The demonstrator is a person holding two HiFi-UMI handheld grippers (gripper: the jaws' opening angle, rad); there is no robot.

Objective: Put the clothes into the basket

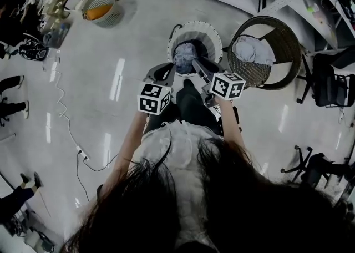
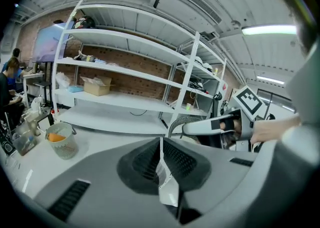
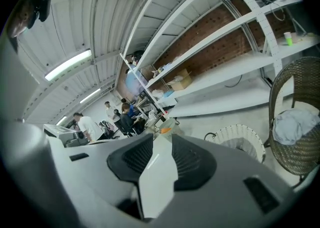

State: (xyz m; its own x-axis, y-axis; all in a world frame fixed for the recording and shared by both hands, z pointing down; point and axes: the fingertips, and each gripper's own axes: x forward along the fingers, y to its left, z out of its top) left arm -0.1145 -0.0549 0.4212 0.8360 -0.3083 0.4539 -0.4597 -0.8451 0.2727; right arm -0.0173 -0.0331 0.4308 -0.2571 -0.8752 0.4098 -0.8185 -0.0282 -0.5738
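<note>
A: That white round slatted plastic basket (image 1: 195, 25) at the top centre of the head view, what's inside it?
B: A crumpled blue-grey garment (image 1: 186, 55).
A: And to its right?
B: A dark brown woven wicker basket (image 1: 285, 41) holding a pale grey cloth (image 1: 252, 49). In the upper left, a small pale mesh bin (image 1: 111, 19) shows orange inside.

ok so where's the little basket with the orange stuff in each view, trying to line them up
head view: little basket at the top left, on the floor.
left gripper view: lower left, on the floor in front of the shelves.
right gripper view: tiny, near the centre, far off.
shared landmark: the white shelving, which all three views show behind the floor.
</note>
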